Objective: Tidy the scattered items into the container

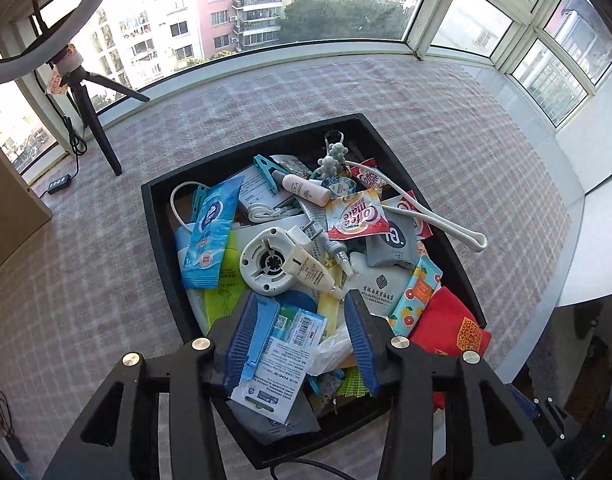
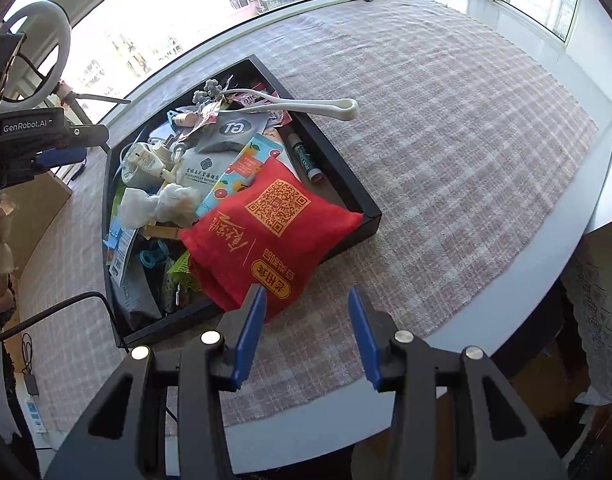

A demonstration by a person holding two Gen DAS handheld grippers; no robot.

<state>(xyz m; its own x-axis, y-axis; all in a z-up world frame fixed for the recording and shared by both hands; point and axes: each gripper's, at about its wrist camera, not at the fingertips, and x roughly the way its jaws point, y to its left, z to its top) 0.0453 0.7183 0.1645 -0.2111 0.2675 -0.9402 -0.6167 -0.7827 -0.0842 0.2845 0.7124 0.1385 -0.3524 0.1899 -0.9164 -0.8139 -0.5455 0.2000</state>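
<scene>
Overhead, the left gripper (image 1: 301, 340) hung open above the heaped black tray (image 1: 153, 216) — one blue-carded packet (image 1: 273, 356) lay beneath; the right gripper (image 2: 306, 338) gaped empty near one red bag (image 2: 265, 236) overhanging the rim.

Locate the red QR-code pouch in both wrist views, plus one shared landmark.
Left wrist: red pouch at lower right, draped over the black tray's near right corner.
Right wrist: red pouch at centre, hanging over the tray's near edge, just above the open right gripper.
Shared landmark: the long white shoehorn sticking out over the tray's rim.
</scene>
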